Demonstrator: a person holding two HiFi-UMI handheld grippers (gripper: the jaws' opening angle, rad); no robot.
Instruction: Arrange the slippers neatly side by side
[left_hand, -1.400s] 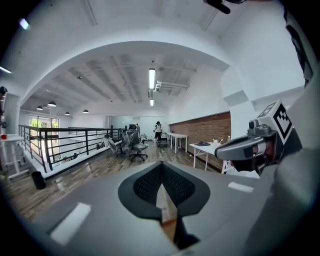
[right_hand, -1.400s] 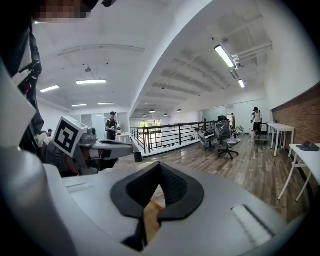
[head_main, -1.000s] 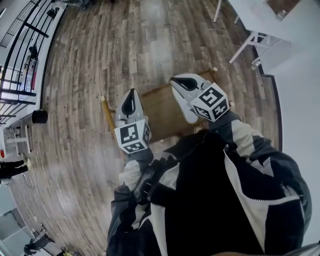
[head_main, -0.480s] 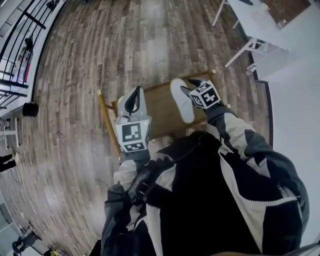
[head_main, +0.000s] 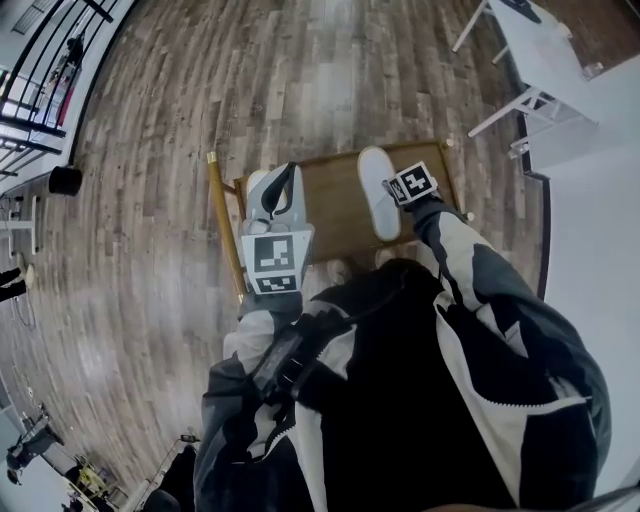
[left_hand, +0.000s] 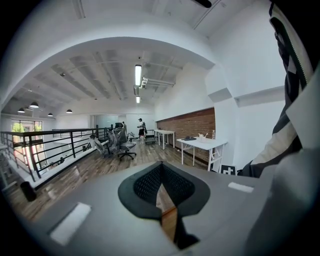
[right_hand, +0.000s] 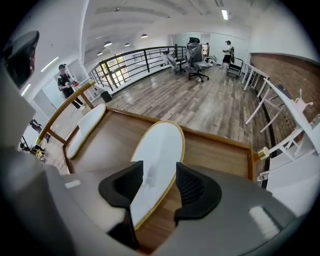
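Observation:
Two white slippers lie soles up on a low wooden platform (head_main: 335, 215). The right slipper (head_main: 378, 192) (right_hand: 157, 150) rests flat on the wood, with its near end between the fingers of my right gripper (head_main: 400, 188) (right_hand: 152, 187). That gripper's jaws are opening and the pads stand off the slipper. The left slipper (right_hand: 86, 129) lies along the platform's left edge, and only a small part of it (head_main: 256, 184) shows beside my left gripper (head_main: 280, 198) (left_hand: 161, 192). The left gripper is shut on nothing and held up above the platform.
The platform has raised wooden rails and a corner post (head_main: 212, 158). White tables (head_main: 545, 60) stand at the far right by the wall. A black railing (head_main: 40, 60) and a black bin (head_main: 65, 180) are at the left. Office chairs (right_hand: 195, 57) and people stand far off.
The right gripper has come down with the slipper it held and opened, leaving that slipper lying on the platform. The left gripper has stayed shut and moved little.

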